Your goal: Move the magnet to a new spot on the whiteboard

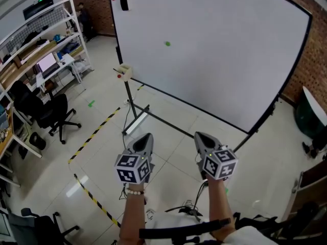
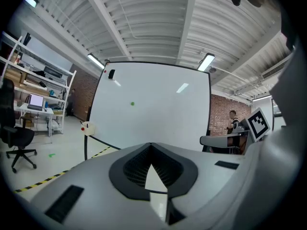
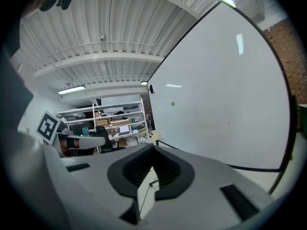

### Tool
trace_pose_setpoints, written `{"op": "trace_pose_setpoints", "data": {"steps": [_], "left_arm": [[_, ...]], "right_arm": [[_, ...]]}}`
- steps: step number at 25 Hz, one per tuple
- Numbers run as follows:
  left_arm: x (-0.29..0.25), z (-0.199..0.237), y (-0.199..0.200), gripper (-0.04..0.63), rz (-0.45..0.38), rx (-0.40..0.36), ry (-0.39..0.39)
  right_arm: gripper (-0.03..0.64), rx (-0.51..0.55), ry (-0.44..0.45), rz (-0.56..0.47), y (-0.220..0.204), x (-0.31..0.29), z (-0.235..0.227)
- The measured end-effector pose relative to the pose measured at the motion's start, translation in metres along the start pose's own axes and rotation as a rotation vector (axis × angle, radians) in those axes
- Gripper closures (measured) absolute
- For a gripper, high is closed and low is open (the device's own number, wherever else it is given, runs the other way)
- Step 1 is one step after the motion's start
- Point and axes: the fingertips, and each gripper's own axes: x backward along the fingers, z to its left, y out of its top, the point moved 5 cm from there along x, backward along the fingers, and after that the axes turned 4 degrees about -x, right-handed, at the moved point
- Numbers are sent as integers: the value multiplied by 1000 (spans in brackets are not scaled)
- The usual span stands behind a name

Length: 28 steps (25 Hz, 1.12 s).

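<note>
- Well short of the board, I hold my left gripper [image 1: 145, 137] and right gripper [image 1: 203, 135] side by side, each with its jaws together and nothing between them. It looks like a plain carrying posture, since nothing here is within reach to grasp.
- Both forearms stretch straight ahead, the grippers close to level with their noses dipped slightly.
- Tiled floor [image 1: 102, 152] and the stand's leg [image 1: 153, 117] lie between me and the whiteboard [image 1: 214, 60].
- Farther off, the green magnet [image 1: 167, 43] clings to the upright board face, left of centre and high up. It is untouched and well apart from both grippers, so the approach looks not yet made.
- Farthest, a small black object [image 1: 124, 3], perhaps an eraser, sits by the top left corner.
</note>
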Motion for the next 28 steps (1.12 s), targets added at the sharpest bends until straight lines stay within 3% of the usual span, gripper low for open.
{"op": "trace_pose_setpoints", "data": {"steps": [7, 13, 20, 28], "left_arm": [[-8, 1, -5, 606, 19, 40, 65], [-31, -21, -7, 606, 4, 95, 67], [-66, -56, -8, 606, -3, 81, 60], [-106, -26, 4, 606, -22, 54, 27]], "right_arm": [[607, -15, 29, 17, -1, 8, -32], [607, 1, 110, 60, -9, 8, -63], [607, -6, 170, 58, -6, -11, -83], [607, 22, 166, 30, 8, -54, -89]]}}
